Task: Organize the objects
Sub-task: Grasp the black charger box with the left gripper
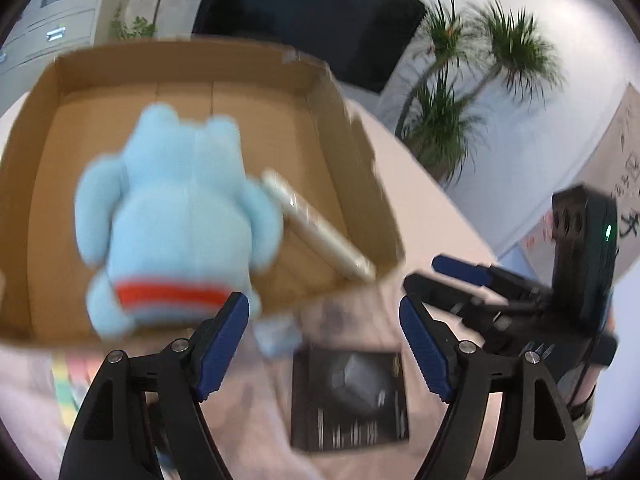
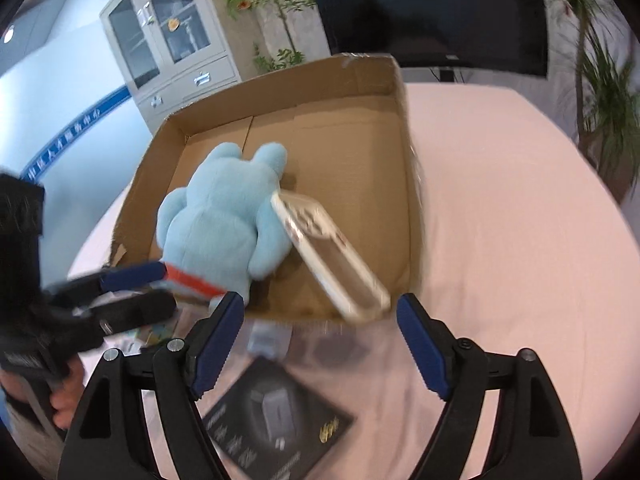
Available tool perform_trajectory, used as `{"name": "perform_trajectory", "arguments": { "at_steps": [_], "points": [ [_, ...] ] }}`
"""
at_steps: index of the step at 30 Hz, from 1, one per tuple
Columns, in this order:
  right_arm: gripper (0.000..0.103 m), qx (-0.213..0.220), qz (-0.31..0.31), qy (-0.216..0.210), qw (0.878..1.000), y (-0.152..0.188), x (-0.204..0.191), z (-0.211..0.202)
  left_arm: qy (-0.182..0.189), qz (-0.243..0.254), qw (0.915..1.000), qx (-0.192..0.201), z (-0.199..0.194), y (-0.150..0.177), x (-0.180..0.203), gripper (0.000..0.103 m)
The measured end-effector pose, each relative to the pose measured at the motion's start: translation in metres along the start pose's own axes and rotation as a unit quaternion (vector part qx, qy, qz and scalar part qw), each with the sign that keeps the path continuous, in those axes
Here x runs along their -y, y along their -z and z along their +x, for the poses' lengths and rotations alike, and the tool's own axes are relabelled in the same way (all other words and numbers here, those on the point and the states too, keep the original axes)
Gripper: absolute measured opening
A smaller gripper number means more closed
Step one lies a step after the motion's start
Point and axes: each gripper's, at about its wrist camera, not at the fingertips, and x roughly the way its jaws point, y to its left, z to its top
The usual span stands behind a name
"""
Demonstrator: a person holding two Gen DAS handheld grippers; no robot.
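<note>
A light blue plush toy (image 1: 180, 216) with a red band lies in an open cardboard box (image 1: 348, 148); it also shows in the right wrist view (image 2: 224, 216) inside the box (image 2: 408, 208). A clear flat case (image 2: 328, 252) leans against the plush and the box's front wall, also in the left wrist view (image 1: 320, 228). A black flat box (image 1: 352, 396) lies on the pink table in front, also seen from the right (image 2: 276, 412). My left gripper (image 1: 324, 340) is open just before the box edge. My right gripper (image 2: 320, 340) is open beside it.
The table has a pink cloth (image 2: 500, 220). A small clear packet (image 2: 268, 340) lies by the box front. Colourful items (image 1: 66, 384) lie at the left. Potted plants (image 1: 460, 112), a dark screen (image 2: 432, 8) and a cabinet (image 2: 172, 40) stand behind.
</note>
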Motion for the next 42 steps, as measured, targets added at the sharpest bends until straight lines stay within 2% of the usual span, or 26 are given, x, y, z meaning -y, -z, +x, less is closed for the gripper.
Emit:
{"name": "perform_trajectory", "arguments": {
  "at_steps": [5, 8, 9, 10, 11, 13, 15, 18, 20, 22, 23, 26, 28, 32, 34, 37, 42],
  "points": [
    [0.079, -0.015, 0.087, -0.059, 0.994, 0.057, 0.026, 0.011, 0.008, -0.024, 0.9986, -0.046, 0.028, 0.052, -0.005, 0.078],
    [0.079, -0.017, 0.114, -0.094, 0.989, 0.083, 0.027, 0.016, 0.041, -0.066, 0.9943, -0.073, 0.044, 0.074, -0.015, 0.078],
    [0.079, -0.019, 0.116, -0.098, 0.988, 0.089, 0.024, 0.019, 0.05, -0.072, 0.9933, -0.075, 0.047, 0.079, -0.017, 0.077],
    [0.077, -0.025, 0.115, -0.104, 0.988, 0.094, 0.021, 0.022, 0.05, -0.075, 0.993, -0.077, 0.049, 0.083, -0.017, 0.065],
    [0.07, -0.032, 0.112, -0.109, 0.987, 0.098, 0.018, 0.025, 0.054, -0.078, 0.992, -0.083, 0.052, 0.087, -0.017, 0.061],
    [0.066, -0.031, 0.1, -0.1, 0.989, 0.103, 0.012, 0.026, 0.059, -0.086, 0.9916, -0.078, 0.047, 0.09, -0.018, 0.056],
    [0.06, -0.038, 0.083, -0.097, 0.991, 0.108, 0.009, 0.026, 0.057, -0.076, 0.9925, -0.077, 0.037, 0.094, -0.017, 0.05],
    [0.059, -0.055, 0.043, -0.119, 0.99, 0.121, 0.0, 0.022, 0.052, -0.051, 0.9933, -0.09, 0.017, 0.11, -0.01, 0.05],
    [0.064, -0.062, 0.0, -0.13, 0.99, 0.132, -0.011, 0.015, 0.059, -0.034, 0.9934, -0.093, 0.002, 0.126, -0.004, 0.05],
    [0.068, -0.059, -0.027, -0.132, 0.989, 0.141, -0.018, 0.01, 0.067, -0.049, 0.993, -0.085, -0.011, 0.137, -0.007, 0.05],
    [0.073, -0.058, -0.04, -0.131, 0.989, 0.144, -0.023, 0.009, 0.06, -0.055, 0.9938, -0.076, -0.016, 0.137, -0.01, 0.05],
    [0.078, -0.049, -0.068, -0.121, 0.989, 0.15, -0.032, 0.006, 0.038, -0.078, 0.9945, -0.058, -0.022, 0.128, -0.022, 0.05],
    [0.08, -0.042, -0.079, -0.115, 0.989, 0.15, -0.036, 0.006, 0.032, -0.084, 0.9943, -0.058, -0.02, 0.122, -0.026, 0.05],
    [0.083, -0.023, -0.084, -0.101, 0.991, 0.146, -0.039, 0.008, 0.034, -0.061, 0.995, -0.071, -0.006, 0.116, -0.022, 0.051],
    [0.086, -0.007, -0.111, -0.091, 0.99, 0.147, -0.044, 0.006, 0.036, -0.054, 0.9948, -0.079, 0.0, 0.115, -0.018, 0.058],
    [0.089, 0.007, -0.145, -0.085, 0.986, 0.152, -0.053, 0.003, 0.034, -0.046, 0.9953, -0.079, 0.003, 0.115, -0.013, 0.059],
    [0.092, 0.003, -0.148, -0.083, 0.986, 0.155, -0.055, 0.005, 0.043, -0.045, 0.9941, -0.089, 0.007, 0.113, -0.009, 0.059]
  ]
}}
